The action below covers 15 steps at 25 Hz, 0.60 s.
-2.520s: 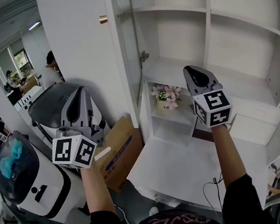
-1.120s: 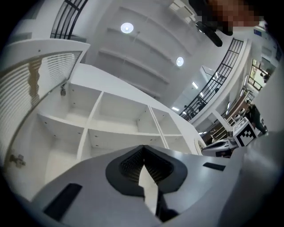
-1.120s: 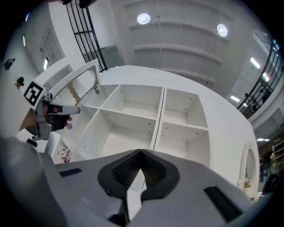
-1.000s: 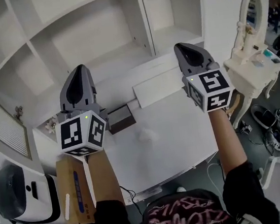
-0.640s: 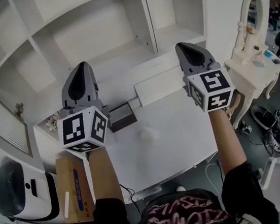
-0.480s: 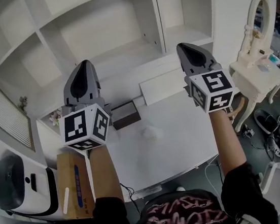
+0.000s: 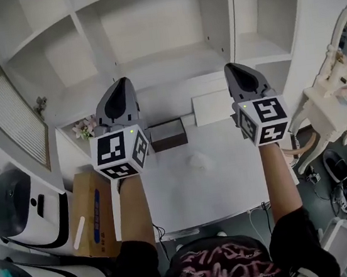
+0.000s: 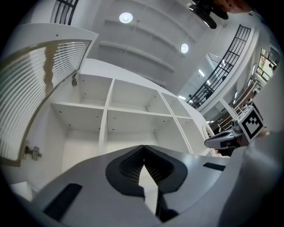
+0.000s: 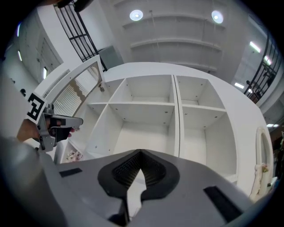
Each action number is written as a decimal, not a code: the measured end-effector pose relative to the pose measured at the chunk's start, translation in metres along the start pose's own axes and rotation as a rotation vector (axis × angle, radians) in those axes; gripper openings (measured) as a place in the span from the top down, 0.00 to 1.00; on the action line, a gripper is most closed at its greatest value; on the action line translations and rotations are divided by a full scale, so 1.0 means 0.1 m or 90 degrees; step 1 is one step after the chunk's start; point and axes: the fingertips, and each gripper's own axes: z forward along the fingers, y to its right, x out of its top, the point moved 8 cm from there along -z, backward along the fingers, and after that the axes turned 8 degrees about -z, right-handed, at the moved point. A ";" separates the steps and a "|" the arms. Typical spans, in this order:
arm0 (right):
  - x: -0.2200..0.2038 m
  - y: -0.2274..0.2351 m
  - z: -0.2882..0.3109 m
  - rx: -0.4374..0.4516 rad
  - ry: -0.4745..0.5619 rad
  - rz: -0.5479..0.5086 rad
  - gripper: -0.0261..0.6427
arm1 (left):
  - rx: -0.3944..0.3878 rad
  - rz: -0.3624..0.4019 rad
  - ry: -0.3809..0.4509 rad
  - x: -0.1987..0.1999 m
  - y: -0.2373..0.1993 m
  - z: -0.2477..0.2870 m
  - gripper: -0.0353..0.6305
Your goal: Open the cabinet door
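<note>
With my left gripper (image 7: 119,90) and right gripper (image 7: 237,70) jaws shut and empty, the slatted door (image 7: 5,115) looks stiff, light, best gripped at its free edge.

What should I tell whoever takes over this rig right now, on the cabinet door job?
Left hand-held gripper: shut, empty, raised over the white desk.
Right hand-held gripper: shut, empty, beside it over the same desk.
Cabinet door: louvered, swung wide open at the left, so the cabinet shelves are exposed.
Done: the door is open.
Left: nothing apparent. Neither gripper touches the door or anything else.
</note>
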 end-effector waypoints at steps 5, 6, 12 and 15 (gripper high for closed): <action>-0.28 -0.21 0.13 0.027 -0.025 0.023 0.94 | 0.015 -0.013 -0.048 -0.35 -0.12 -0.03 0.92; -0.32 -0.26 0.16 0.032 -0.030 0.025 0.94 | 0.018 -0.018 -0.056 -0.41 -0.13 -0.04 0.92; -0.52 -0.47 0.24 0.053 -0.052 0.030 0.94 | 0.031 -0.037 -0.095 -0.69 -0.19 -0.11 0.92; -0.67 -0.57 0.23 0.064 -0.069 0.045 0.94 | 0.038 -0.044 -0.112 -0.83 -0.21 -0.17 0.92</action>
